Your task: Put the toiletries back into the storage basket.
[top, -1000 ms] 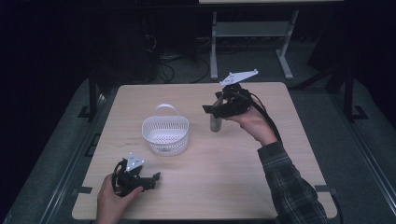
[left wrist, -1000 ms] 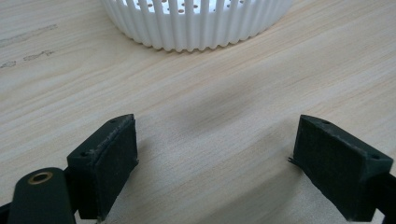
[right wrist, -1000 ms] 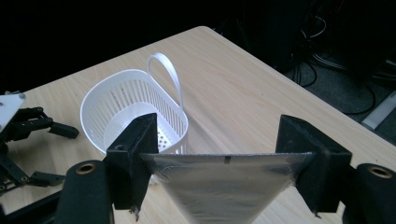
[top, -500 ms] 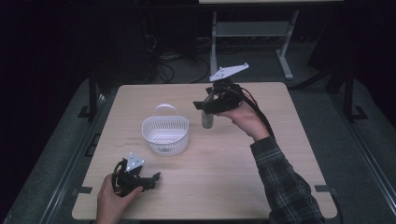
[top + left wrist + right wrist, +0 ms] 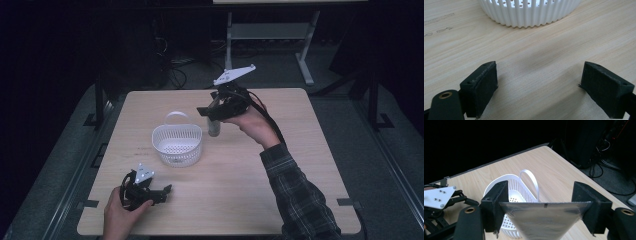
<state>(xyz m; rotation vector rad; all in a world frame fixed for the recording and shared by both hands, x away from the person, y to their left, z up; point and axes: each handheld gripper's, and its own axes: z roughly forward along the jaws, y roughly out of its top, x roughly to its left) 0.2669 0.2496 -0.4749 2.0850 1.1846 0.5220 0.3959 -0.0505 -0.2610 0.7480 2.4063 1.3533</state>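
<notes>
The high view looked down from above the table (image 5: 300,165). The left gripper view sat low, facing the basket (image 5: 529,12) at twelve o'clock. The right gripper view also saw that basket (image 5: 511,192).

place: lab | cues: bare test table (image 5: 310,165), dark surroundings, floor cables (image 5: 175,70), metal stand (image 5: 305,60)

We see a silvery pouch (image 5: 546,220) hanging upright above the table, its flat top edge stretched taut, just beside the white slatted basket (image 5: 177,144).
</notes>
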